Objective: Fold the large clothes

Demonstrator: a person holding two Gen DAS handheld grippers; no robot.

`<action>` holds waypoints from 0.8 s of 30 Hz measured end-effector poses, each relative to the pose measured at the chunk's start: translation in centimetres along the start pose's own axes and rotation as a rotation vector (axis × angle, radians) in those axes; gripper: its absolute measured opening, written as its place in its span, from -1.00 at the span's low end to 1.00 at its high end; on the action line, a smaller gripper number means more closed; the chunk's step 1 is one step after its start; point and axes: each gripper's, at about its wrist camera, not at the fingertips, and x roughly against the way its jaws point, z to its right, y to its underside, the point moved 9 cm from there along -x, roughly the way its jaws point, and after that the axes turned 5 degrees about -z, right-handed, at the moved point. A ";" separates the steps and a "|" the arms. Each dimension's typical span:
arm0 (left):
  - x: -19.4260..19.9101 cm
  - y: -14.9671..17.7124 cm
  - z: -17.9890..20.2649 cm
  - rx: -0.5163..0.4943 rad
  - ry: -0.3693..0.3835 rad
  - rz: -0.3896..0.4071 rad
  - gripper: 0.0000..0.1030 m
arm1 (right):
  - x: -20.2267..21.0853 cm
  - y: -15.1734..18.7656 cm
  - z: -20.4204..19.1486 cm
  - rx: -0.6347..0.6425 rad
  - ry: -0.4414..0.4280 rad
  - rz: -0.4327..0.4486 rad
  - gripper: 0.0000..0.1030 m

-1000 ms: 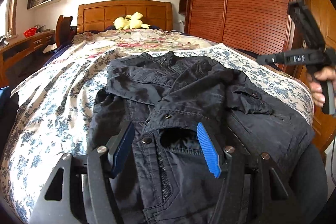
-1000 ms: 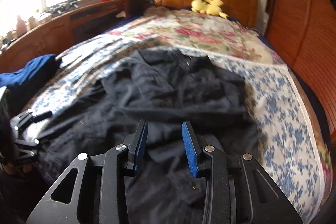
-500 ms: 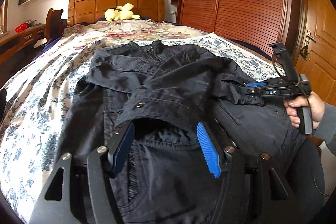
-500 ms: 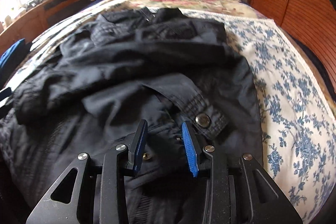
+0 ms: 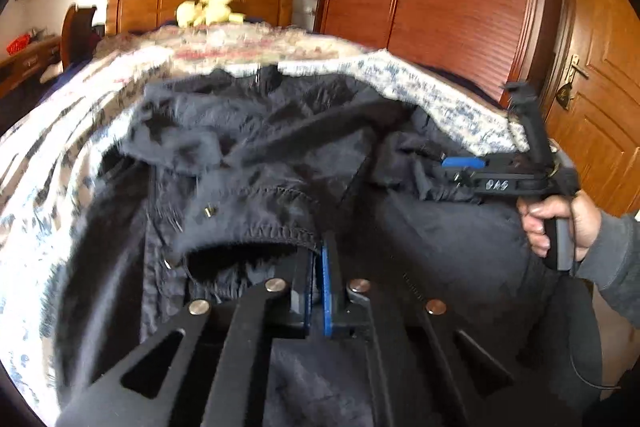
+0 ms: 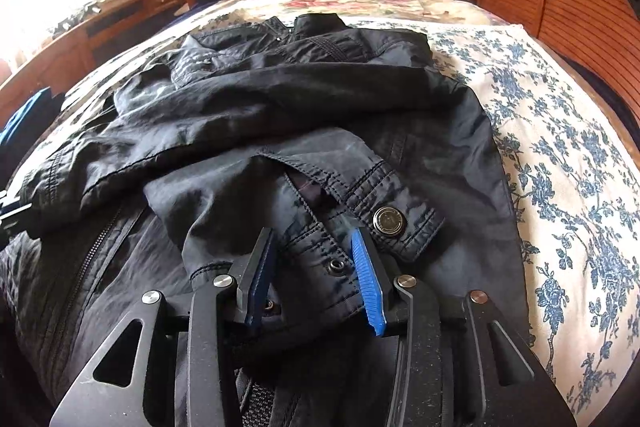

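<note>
Black jacket (image 6: 280, 115) lies spread on the bed (image 6: 560, 147), w/ one hem edge clamped btwn the closed fingers of the left gripper (image 5: 318, 279). Right gripper (image 6: 316, 267) has fingers apart, straddling the sleeve cuff (image 6: 360, 223), snap button just beyond the right finger.

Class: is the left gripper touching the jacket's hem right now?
Touching. The left wrist view shows the left gripper with its blue pads nearly closed together on the stitched hem of the black jacket.
</note>
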 end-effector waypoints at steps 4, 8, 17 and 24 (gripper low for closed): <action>2.5 -1.1 0.4 -0.001 0.018 0.060 -0.98 | 0.3 -0.2 -0.1 0.011 0.013 -0.020 -0.23; 3.1 -0.7 -0.3 0.017 0.015 0.055 -0.97 | 1.5 -1.5 -1.0 0.050 0.025 -0.012 -0.23; 3.9 -0.5 -3.7 0.059 -0.061 0.071 -0.64 | 0.9 -7.1 -6.0 0.137 -0.014 0.017 -0.23; 5.0 0.3 -6.2 0.070 -0.125 0.077 -0.22 | -4.0 -9.0 -8.4 0.144 -0.016 -0.051 -0.23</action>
